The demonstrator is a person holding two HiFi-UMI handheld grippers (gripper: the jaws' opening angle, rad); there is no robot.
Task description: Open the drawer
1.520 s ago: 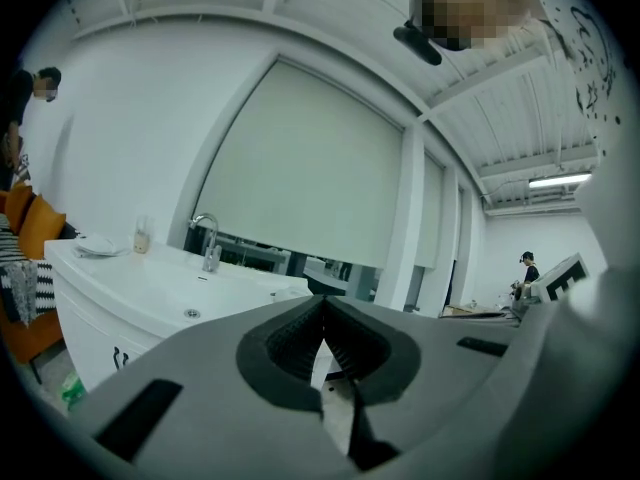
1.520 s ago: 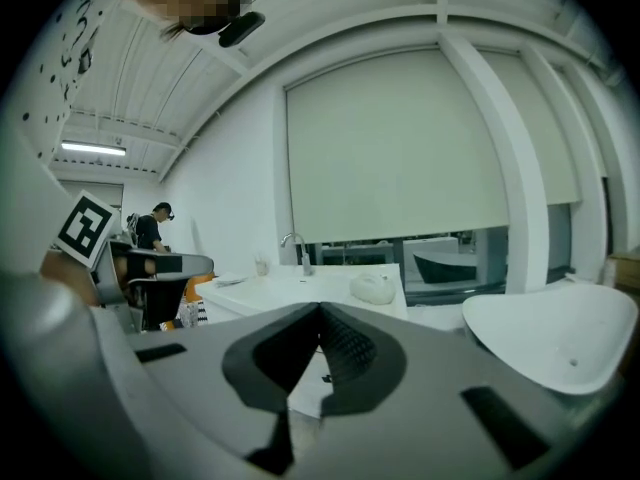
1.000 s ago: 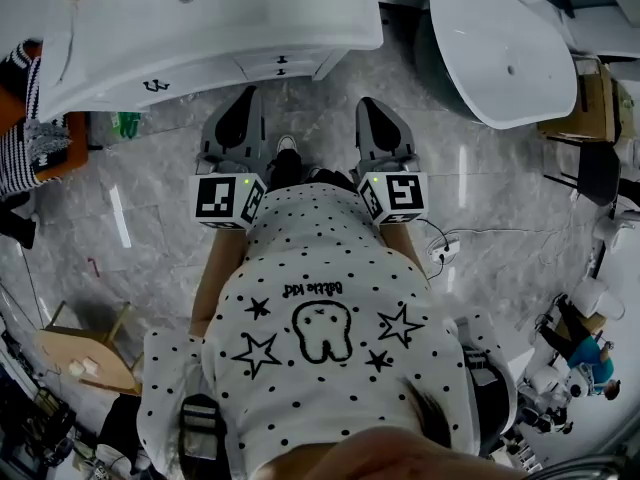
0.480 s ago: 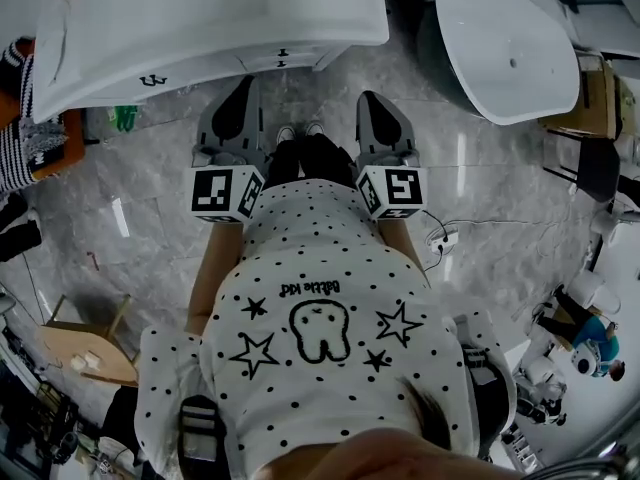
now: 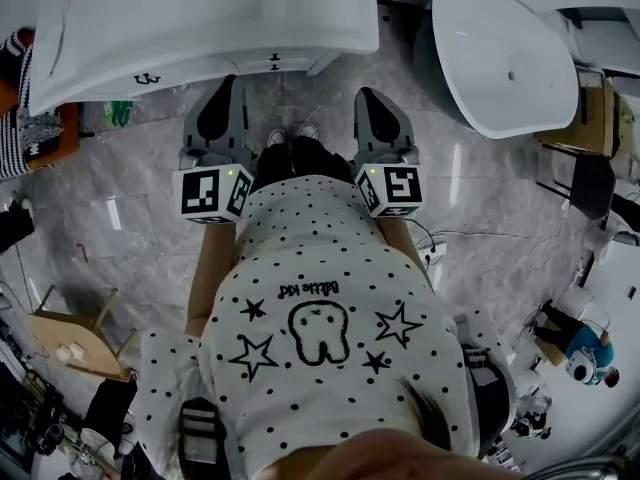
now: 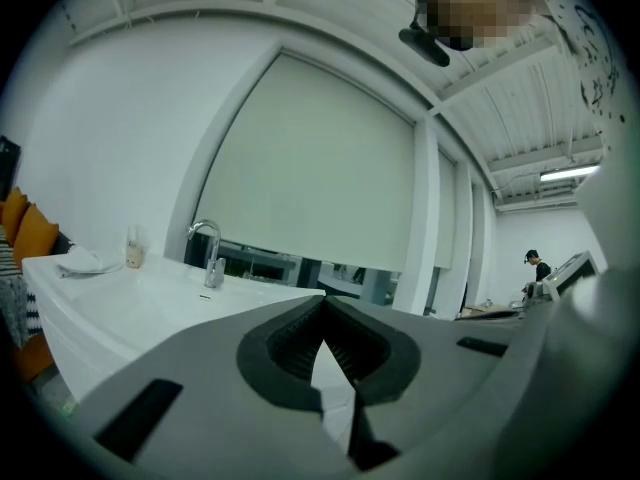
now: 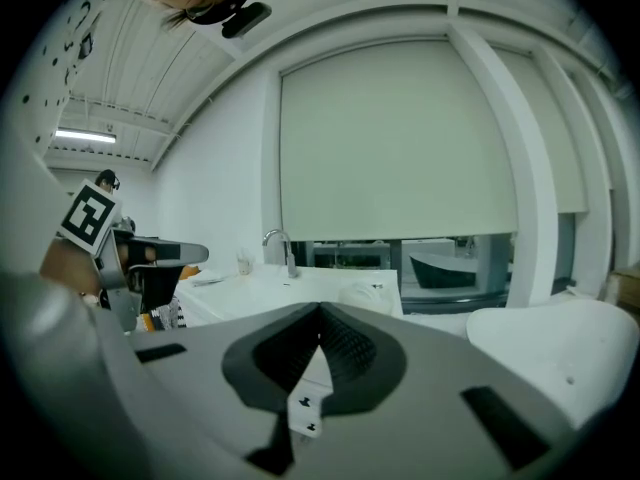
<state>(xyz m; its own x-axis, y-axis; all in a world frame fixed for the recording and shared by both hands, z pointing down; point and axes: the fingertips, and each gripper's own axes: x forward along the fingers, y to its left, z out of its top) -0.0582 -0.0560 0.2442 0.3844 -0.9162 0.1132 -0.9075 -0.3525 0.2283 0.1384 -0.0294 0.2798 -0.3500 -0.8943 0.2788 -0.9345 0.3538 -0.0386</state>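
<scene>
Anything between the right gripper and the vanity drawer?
Nothing visible. The right gripper, shut and empty, points at the vanity drawer across marble floor; the drawer's small dark handles show unobstructed below its closed jaw tips in the right gripper view.

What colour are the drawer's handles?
Black handles on a white drawer front; the right gripper view shows them best.

1. Even, cool, fairly bright light; a ceiling strip lamp [image 6: 570, 175] glows overhead.
2. Glossy floor [image 5: 130, 168] shows pale glare streaks.
3. Fisheye bending and dark corners (strongest in both gripper views); nearest foreground looks soft.
</scene>
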